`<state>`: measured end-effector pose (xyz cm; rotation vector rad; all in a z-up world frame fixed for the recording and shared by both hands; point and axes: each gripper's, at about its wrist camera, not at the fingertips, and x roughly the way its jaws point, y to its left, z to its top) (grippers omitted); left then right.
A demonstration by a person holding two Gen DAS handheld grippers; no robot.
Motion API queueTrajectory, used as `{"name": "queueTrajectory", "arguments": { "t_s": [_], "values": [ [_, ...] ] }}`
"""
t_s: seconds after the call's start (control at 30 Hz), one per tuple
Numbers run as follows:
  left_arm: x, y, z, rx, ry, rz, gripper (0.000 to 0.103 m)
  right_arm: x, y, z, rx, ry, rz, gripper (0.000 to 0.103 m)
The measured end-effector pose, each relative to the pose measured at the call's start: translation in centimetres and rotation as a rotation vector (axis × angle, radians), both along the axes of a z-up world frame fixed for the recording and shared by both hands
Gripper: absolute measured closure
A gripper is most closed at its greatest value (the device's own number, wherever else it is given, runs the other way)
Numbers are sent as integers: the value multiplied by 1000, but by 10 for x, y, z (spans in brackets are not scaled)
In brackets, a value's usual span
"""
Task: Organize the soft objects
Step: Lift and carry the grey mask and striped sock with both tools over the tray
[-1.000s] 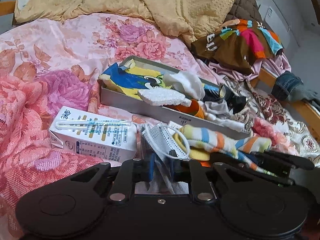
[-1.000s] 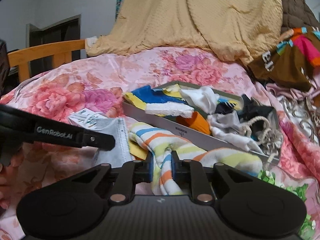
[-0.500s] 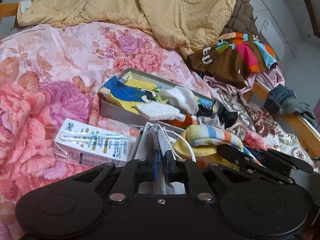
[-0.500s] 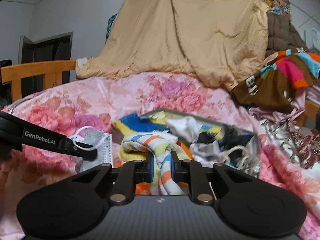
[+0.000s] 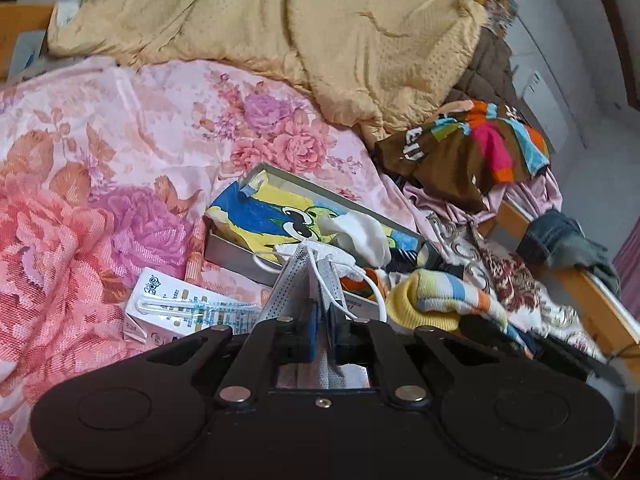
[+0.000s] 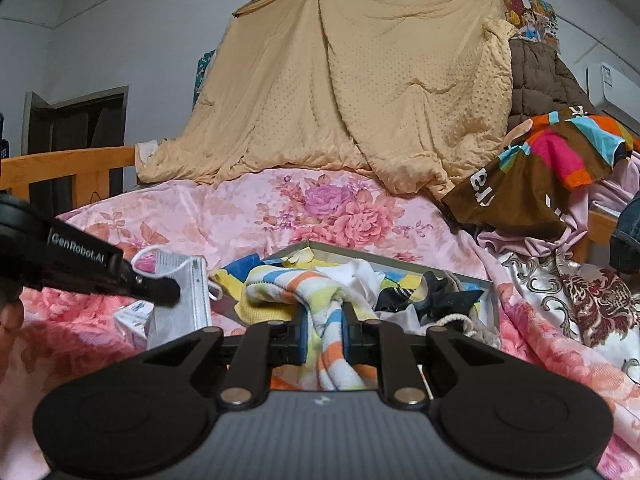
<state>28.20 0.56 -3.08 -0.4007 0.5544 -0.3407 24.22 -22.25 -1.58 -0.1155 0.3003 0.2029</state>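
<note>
On a bed spread with a pink floral quilt (image 5: 132,128), a shallow grey rectangular box (image 5: 236,250) lies open at the centre of the left wrist view, holding a blue-and-yellow cartoon-print cloth (image 5: 260,216), a crumpled white cloth (image 5: 366,234), and dark fabric pieces and a cream cord (image 6: 460,318) toward its 3 o'clock end. The left gripper (image 5: 322,330) is clenched on a grey pleated face mask (image 5: 298,280) with white ear loops, held upright in front of the box, its loops trailing toward 2 o'clock. The right gripper (image 6: 324,334) is clenched on a soft striped sock (image 6: 320,292), banded yellow, white, blue and orange, which is lifted in front of the box's near wall and droops below the jaws. At 9 o'clock in the right wrist view, the left tool's black arm reads "GenRobot.AI". A white carton (image 5: 180,312) with small blue print, too fine to read, lies on the quilt at 8 o'clock of the box. A tan dotted blanket (image 6: 360,92) hangs at 12 o'clock; a brown multicoloured garment (image 6: 536,176) with white lettering lies at 2 o'clock.
</note>
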Motion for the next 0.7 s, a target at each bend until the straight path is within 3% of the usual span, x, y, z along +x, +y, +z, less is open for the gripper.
{"name": "queueTrajectory", "arguments": {
  "t_s": [0.27,0.47,0.7],
  "values": [
    [54,-12,15,67,-64,2,97,62,9,17,9,-37,23,86],
    [111,-31,20,144,-118,-20,97,125,17,17,23,-11,-3,86],
    [158,-35,-4,142,-59,25,97,166,22,-10,73,87,-18,86]
  ]
}}
